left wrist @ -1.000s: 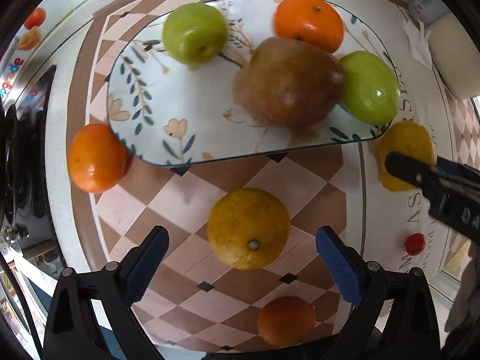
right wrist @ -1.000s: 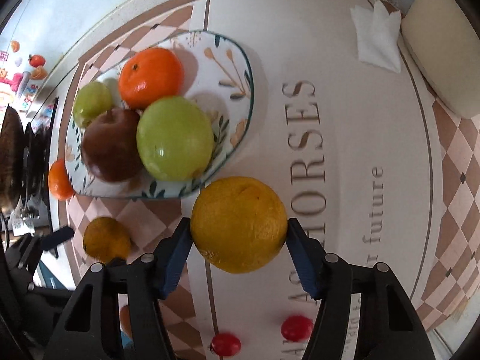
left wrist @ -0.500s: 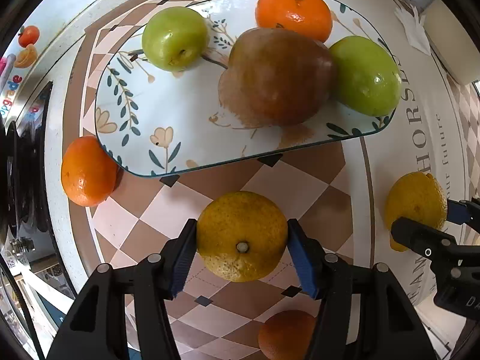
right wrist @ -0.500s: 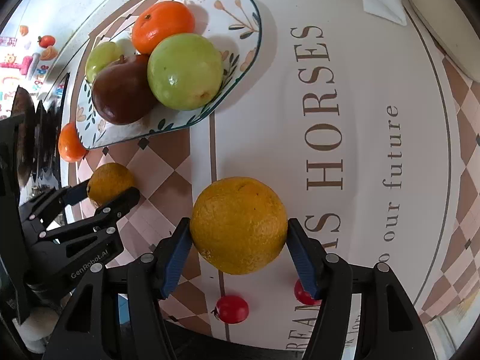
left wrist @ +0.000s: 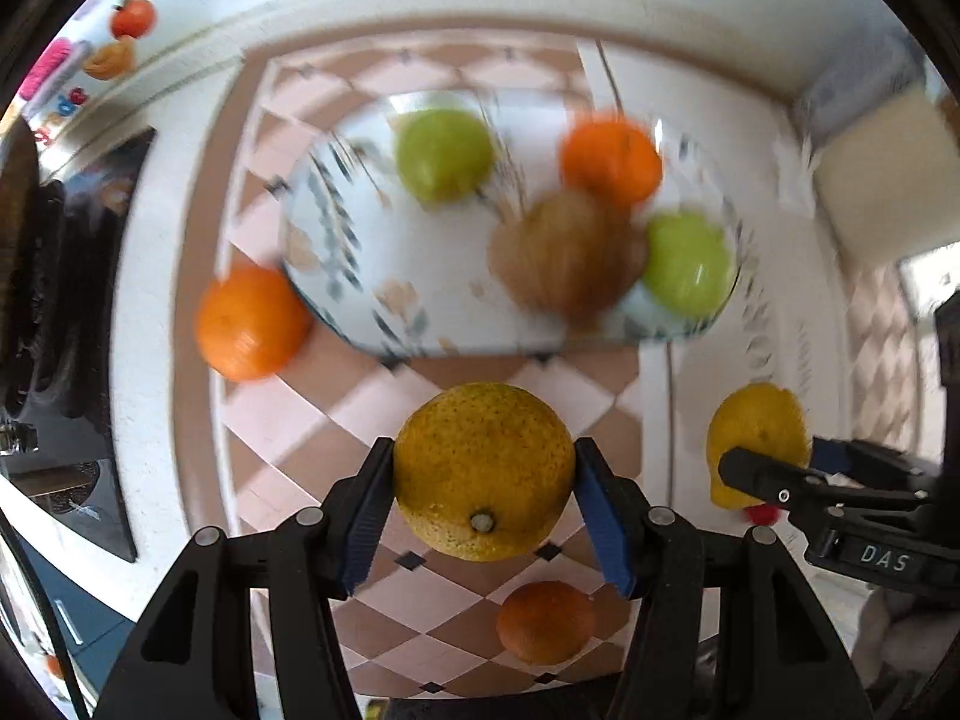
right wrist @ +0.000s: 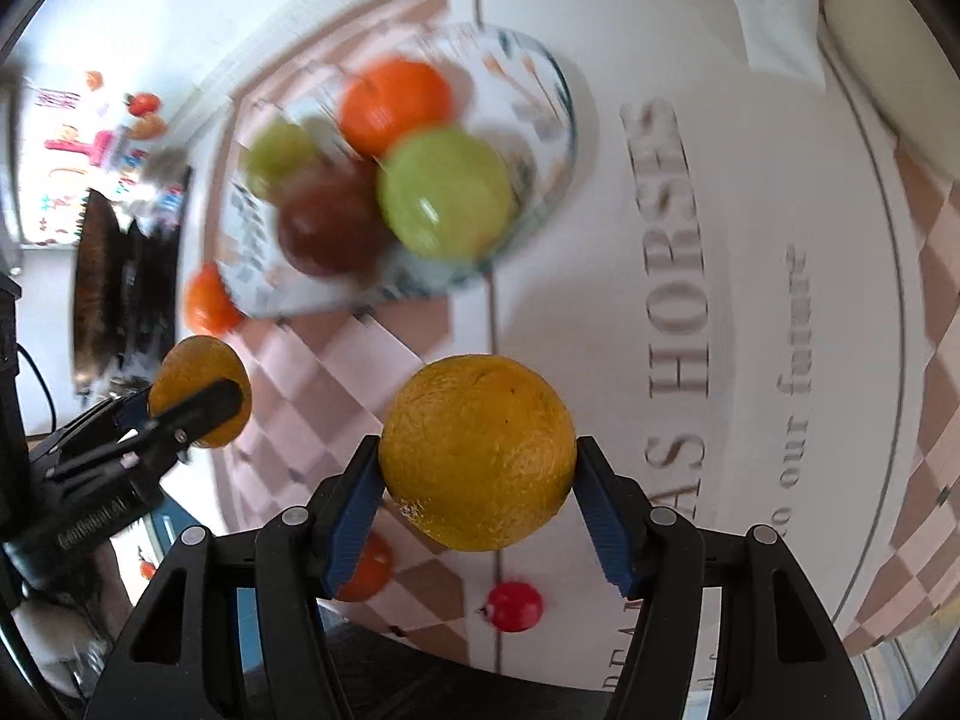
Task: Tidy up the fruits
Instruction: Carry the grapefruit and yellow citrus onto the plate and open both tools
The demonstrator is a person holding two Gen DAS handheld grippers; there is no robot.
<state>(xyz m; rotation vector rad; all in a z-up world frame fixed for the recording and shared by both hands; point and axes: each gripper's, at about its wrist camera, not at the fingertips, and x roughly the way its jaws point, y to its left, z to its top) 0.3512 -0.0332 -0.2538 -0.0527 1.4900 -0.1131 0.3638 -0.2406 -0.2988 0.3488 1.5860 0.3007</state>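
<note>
My left gripper (left wrist: pixel 485 480) is shut on a yellow-orange citrus fruit (left wrist: pixel 483 471), held up off the checkered cloth. My right gripper (right wrist: pixel 477 468) is shut on a second yellow-orange fruit (right wrist: pixel 477 450), also lifted; it shows at the right of the left wrist view (left wrist: pixel 757 438). Ahead lies a floral plate (left wrist: pixel 360 264) carrying two green apples (left wrist: pixel 444 153), a brown pear-like fruit (left wrist: pixel 567 258) and an orange (left wrist: pixel 609 159). One orange (left wrist: pixel 252 324) rests on the cloth left of the plate. A smaller orange (left wrist: pixel 543 621) lies below my left gripper.
Two small red cherry tomatoes (right wrist: pixel 513 606) lie on the printed cloth near the front edge. A dark stove top (left wrist: pixel 54 300) borders the left side. A white napkin (right wrist: pixel 780 18) and a cream block (left wrist: pixel 888 180) sit at the far right.
My left gripper went from open around the yellow fruit to shut on it, then rose with it. My right gripper rose too, keeping its fruit. The plate looks farther away.
</note>
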